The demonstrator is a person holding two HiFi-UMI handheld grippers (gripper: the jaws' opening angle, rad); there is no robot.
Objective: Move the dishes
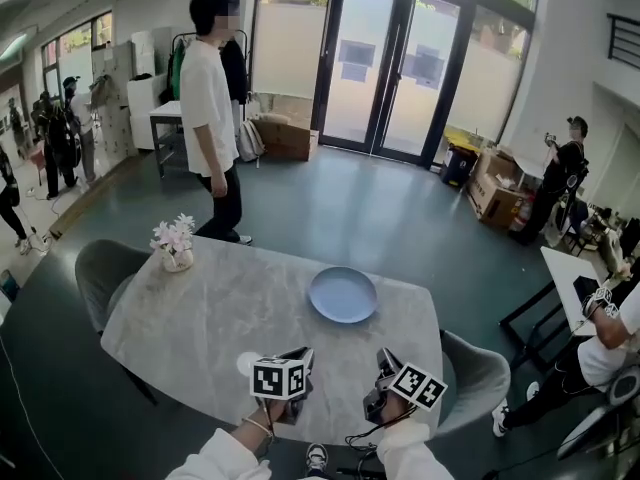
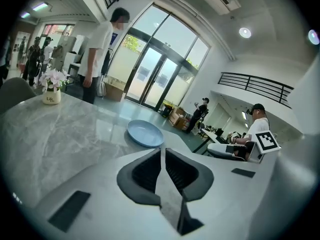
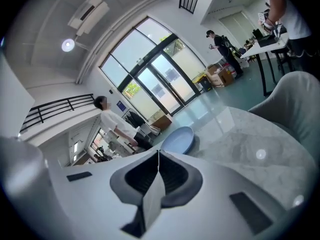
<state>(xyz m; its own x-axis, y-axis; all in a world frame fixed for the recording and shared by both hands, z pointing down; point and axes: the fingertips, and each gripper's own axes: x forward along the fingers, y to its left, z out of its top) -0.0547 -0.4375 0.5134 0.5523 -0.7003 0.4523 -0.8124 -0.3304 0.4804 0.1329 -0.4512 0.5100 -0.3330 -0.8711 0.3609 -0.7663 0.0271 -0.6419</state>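
A pale blue plate (image 1: 343,294) lies alone on the grey marble table (image 1: 220,308), toward its far right side. It also shows ahead of the jaws as the blue plate (image 2: 145,133) in the left gripper view and the blue plate (image 3: 178,140) in the right gripper view. My left gripper (image 1: 296,360) hovers over the near table edge, jaws pressed together, nothing held. My right gripper (image 1: 381,366) hangs beside it, also shut and empty. Both sit well short of the plate.
A small vase of pink flowers (image 1: 176,243) stands at the table's far left corner. Grey chairs sit at the left (image 1: 105,273) and the right (image 1: 480,373). A person in a white shirt (image 1: 212,108) stands beyond the table. Other people work at the room's edges.
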